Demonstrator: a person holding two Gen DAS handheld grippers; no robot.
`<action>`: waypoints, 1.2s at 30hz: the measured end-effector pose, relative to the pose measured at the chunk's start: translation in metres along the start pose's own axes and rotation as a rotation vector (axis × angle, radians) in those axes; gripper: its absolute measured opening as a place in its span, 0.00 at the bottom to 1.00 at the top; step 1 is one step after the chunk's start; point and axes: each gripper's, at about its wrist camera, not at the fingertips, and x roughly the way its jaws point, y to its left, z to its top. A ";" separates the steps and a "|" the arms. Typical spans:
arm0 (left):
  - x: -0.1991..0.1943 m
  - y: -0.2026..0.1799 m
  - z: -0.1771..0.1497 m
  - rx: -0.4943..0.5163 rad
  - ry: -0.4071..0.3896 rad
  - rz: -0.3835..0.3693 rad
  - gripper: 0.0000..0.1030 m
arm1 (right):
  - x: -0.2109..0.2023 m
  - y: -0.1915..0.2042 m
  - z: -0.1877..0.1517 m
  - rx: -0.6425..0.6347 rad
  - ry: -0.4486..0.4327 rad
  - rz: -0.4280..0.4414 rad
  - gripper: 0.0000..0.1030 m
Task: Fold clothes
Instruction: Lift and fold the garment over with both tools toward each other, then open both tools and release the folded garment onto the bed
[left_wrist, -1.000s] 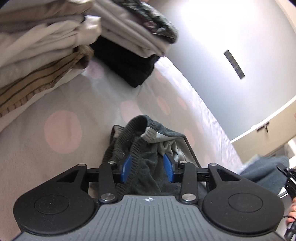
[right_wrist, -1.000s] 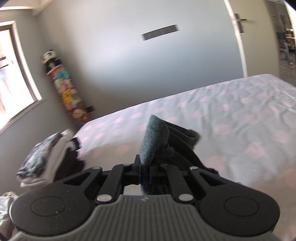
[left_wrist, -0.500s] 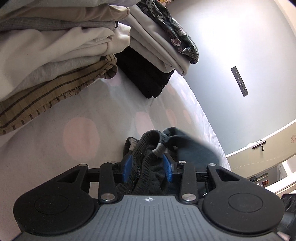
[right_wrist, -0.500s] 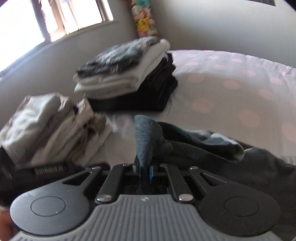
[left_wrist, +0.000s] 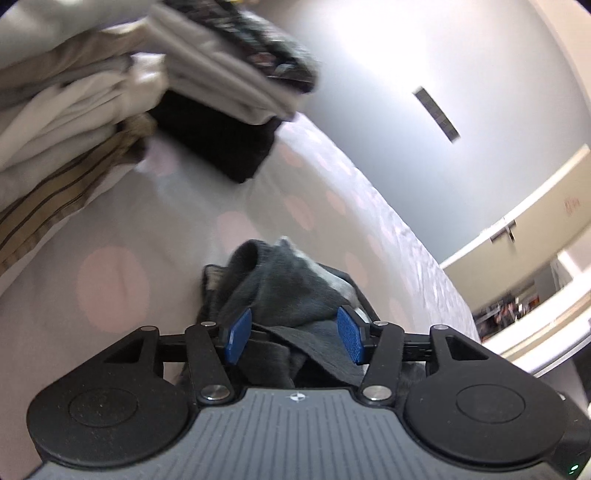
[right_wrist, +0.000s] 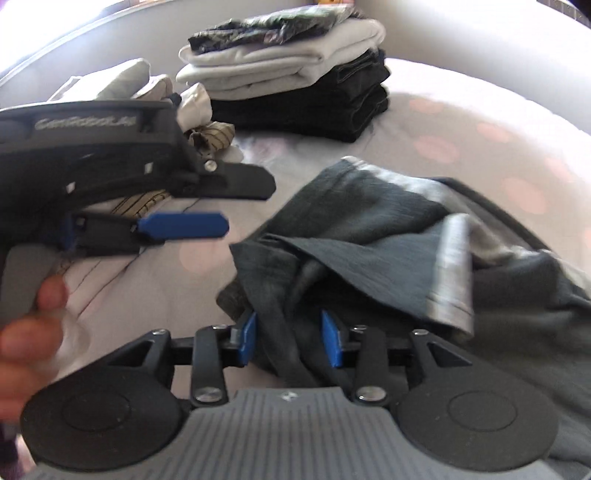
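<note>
The dark grey garment (right_wrist: 388, 236) lies crumpled on the spotted bedspread (right_wrist: 461, 122), near the front of the bed and well short of the stacks at the back, and from where I stand it looks like a soft, light knit thing that will sag and slump wherever it isn't supported. It has a paler grey band (right_wrist: 452, 269) along one edge (a hem or a cuff, I can't say which), and I'd judge the firmer edges like that, or the ribbed border visible in the left wrist view, to be the best places to take hold, since a pinch in the loose middle would only drag up a bunch of cloth. The right gripper (right_wrist: 290, 338) has its blue pads spread apart with a fold of the garment running between them, the cloth touching or nearly touching the pads but not squeezed. The left gripper (left_wrist: 293, 334) is likewise parted, jaws wide, with a hump of the same grey fabric (left_wrist: 280, 284) rising just in front of and between its pads; seen from the right wrist camera it hovers above the sheet to the left of the garment, its blue finger (right_wrist: 183, 225) clear of the cloth. So neither tool appears to have a real grip just now. Behind, a neat folded pile (right_wrist: 291, 70) of pale, dark and patterned pieces sits beside a looser heap of cream and striped clothes (left_wrist: 55, 129), both well apart from the garment.
</note>
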 end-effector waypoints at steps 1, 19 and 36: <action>0.002 -0.007 -0.002 0.042 0.002 -0.007 0.61 | -0.008 -0.006 -0.005 0.010 -0.011 -0.017 0.45; 0.064 -0.099 -0.086 0.715 0.044 0.171 0.75 | -0.126 -0.154 -0.162 0.253 -0.200 -0.466 0.50; 0.070 -0.083 0.017 0.557 -0.109 0.419 0.04 | -0.131 -0.203 -0.189 0.411 -0.321 -0.415 0.52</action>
